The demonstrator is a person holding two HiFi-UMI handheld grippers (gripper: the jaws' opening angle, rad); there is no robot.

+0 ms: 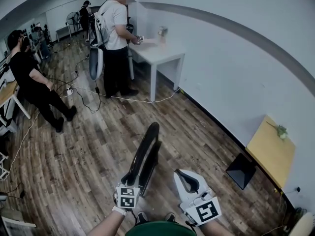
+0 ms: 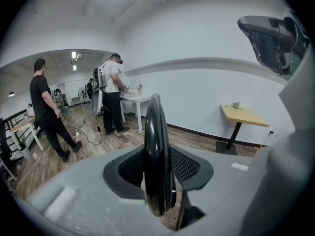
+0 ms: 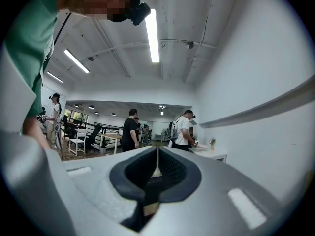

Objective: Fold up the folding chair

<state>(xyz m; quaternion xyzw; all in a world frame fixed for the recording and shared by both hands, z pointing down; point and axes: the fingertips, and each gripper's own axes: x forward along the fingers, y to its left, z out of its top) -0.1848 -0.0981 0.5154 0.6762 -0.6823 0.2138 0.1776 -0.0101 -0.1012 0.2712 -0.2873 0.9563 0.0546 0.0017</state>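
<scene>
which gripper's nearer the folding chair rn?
Left. The left gripper is clamped on the black edge of the folding chair. The right gripper sits beside it on the right, jaws shut on nothing, not touching it.

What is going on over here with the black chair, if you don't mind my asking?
A person holds a claw in each hand. The left claw is clamped on the near edge of a black folding chair, which looks folded flat and stands on the wooden floor. The right claw is shut and empty, held beside it. Another person works at a white table behind.
</scene>
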